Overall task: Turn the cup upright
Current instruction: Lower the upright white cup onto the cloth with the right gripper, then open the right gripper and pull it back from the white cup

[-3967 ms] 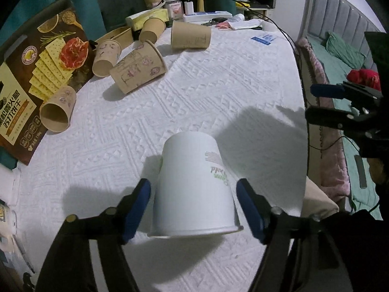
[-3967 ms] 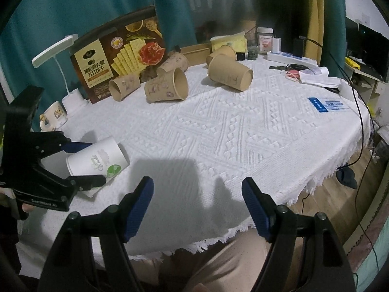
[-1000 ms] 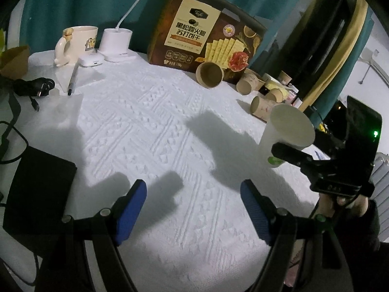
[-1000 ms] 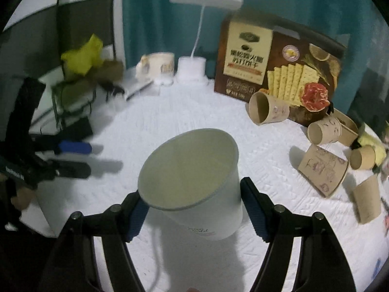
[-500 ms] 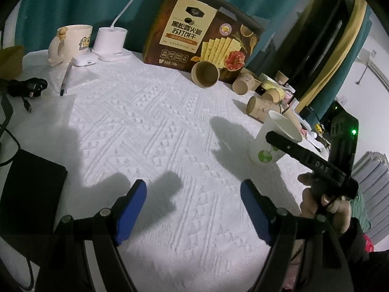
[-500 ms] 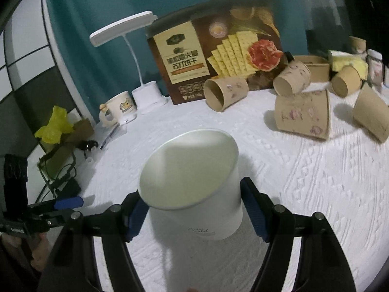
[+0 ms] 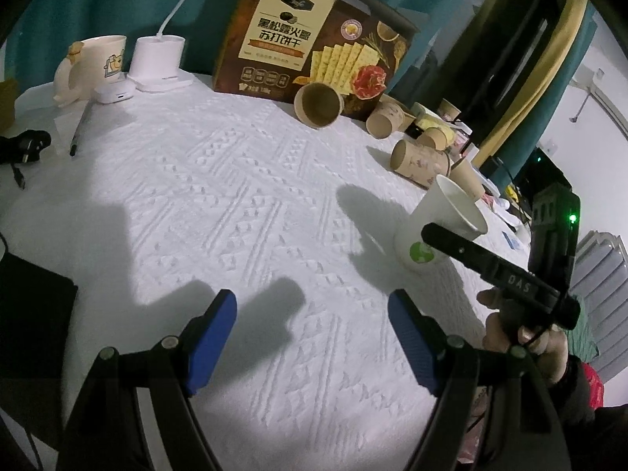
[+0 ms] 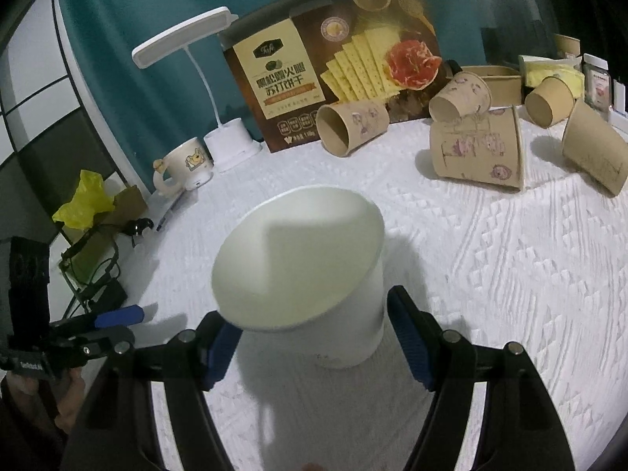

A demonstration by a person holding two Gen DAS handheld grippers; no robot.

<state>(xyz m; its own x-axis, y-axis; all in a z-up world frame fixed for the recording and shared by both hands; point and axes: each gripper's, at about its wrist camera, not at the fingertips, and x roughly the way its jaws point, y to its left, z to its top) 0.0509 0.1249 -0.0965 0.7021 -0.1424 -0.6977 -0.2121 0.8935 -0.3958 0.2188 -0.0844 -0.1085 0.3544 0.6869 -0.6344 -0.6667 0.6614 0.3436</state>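
The right gripper (image 8: 314,337) pinches the white cup (image 8: 310,274) between its blue pads, mouth upward, base at the white tablecloth (image 8: 510,274), while the left gripper (image 7: 312,337) hangs spread and empty, the cup well ahead to its right, brown cups (image 8: 477,153) lying beyond.

cracker box (image 8: 333,62), desk lamp (image 8: 188,35), mug (image 8: 184,167), brown cups (lying tipped) (image 8: 477,153)

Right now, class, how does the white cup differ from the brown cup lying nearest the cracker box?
The white cup stands mouth-up; the brown cup lies on its side. The white cup sits between the right gripper's fingers; the brown cup lies free. Both are paper cups on the white tablecloth.
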